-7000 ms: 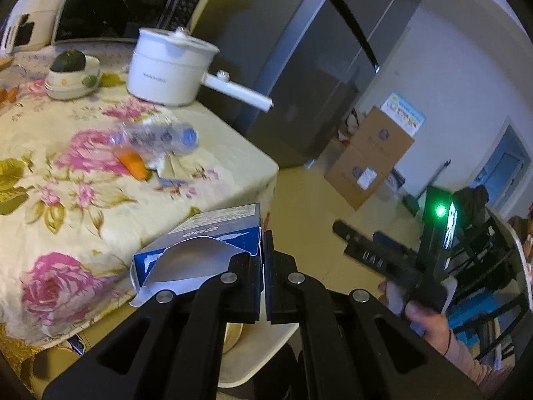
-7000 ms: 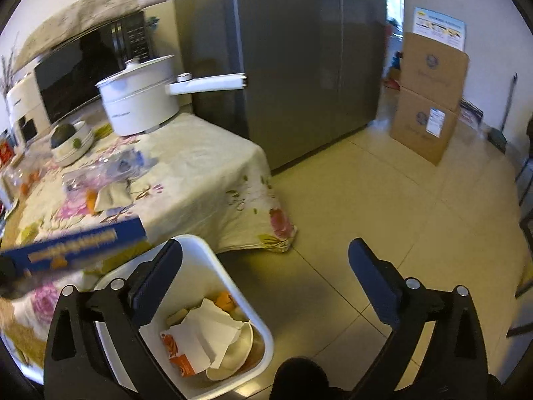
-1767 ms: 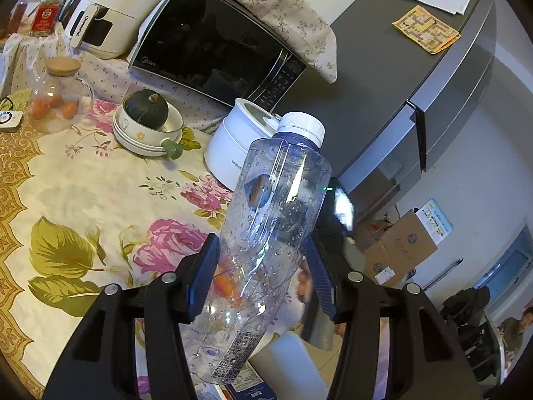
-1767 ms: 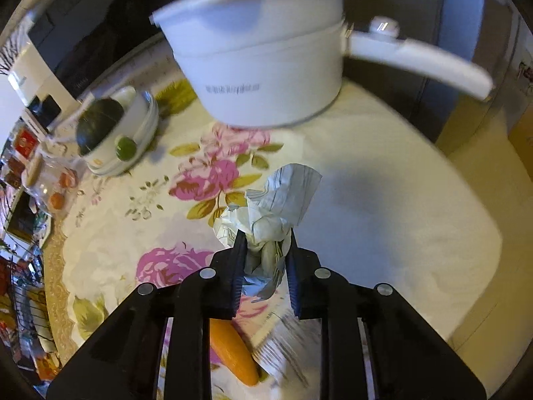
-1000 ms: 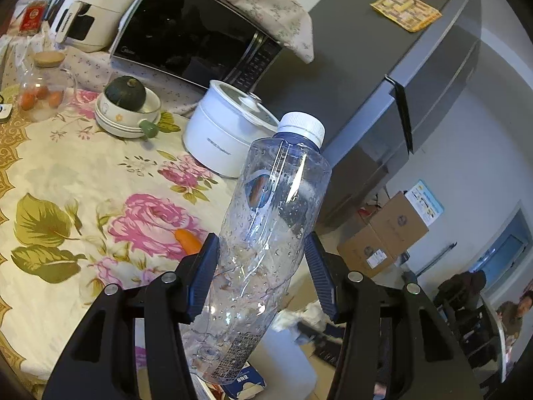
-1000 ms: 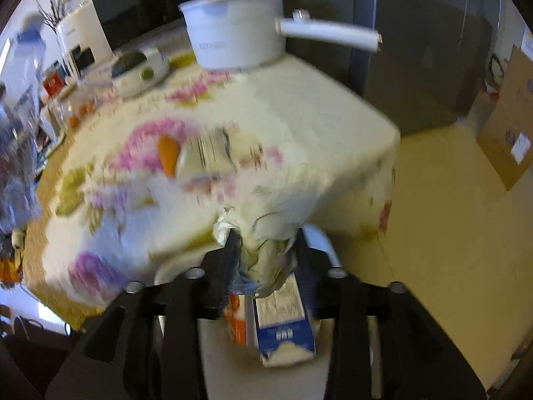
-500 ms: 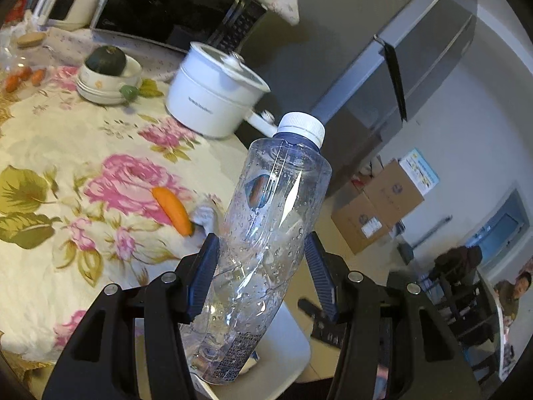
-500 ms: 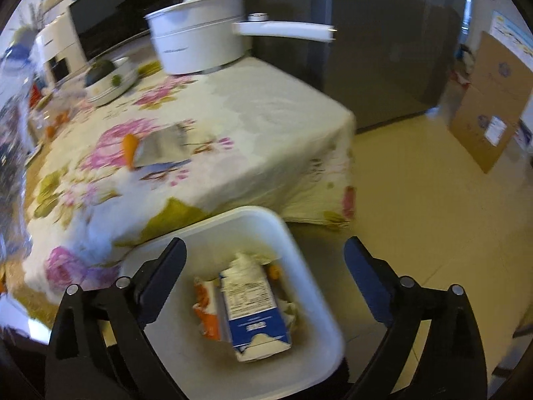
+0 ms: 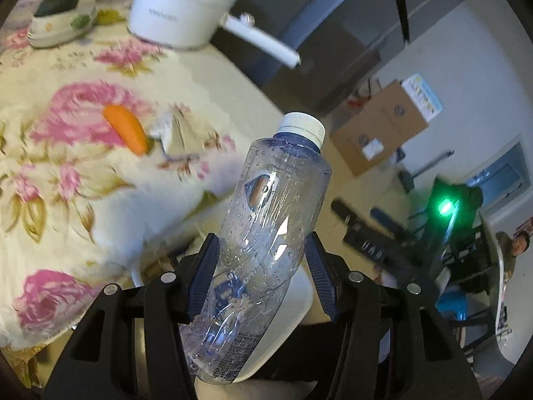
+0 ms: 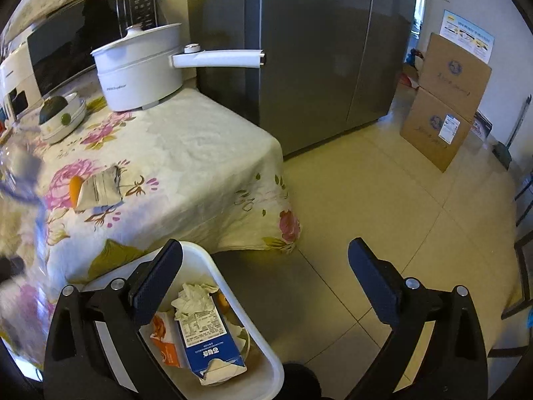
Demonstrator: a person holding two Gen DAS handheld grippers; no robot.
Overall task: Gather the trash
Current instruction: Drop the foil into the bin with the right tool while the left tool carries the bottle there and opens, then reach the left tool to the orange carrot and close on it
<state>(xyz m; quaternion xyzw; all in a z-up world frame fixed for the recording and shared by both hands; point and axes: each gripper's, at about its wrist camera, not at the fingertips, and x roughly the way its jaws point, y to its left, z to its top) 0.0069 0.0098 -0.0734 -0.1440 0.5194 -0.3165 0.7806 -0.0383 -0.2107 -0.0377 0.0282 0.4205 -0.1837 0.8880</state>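
My left gripper [image 9: 261, 246] is shut on a clear plastic bottle [image 9: 269, 206] with a white cap, held tilted above the white trash bin [image 9: 301, 300] at the table's edge. The bottle shows as a blur [image 10: 20, 180] at the left of the right wrist view. My right gripper [image 10: 266, 250] hangs over the bin [image 10: 213, 266] and the floor, jaws opening wide with nothing between them. In the bin lie a blue carton [image 10: 206, 343], crumpled tissue [image 10: 193, 296] and an orange wrapper [image 10: 163, 336]. A carrot [image 9: 125, 128] and a flattened paper wrapper [image 10: 100, 188] lie on the floral tablecloth.
A white pot [image 10: 140, 73] with a long handle sticking out past the table, and a bowl holding a green squash [image 10: 61, 113], stand at the back of the table. A grey fridge [image 10: 316, 50] and cardboard boxes [image 10: 446, 106] stand beyond, across open tiled floor.
My right gripper let go of the crumpled paper, which now lies in the bin, and its jaws spread wide. My left gripper carried the bottle down towards the table's edge and the bin.
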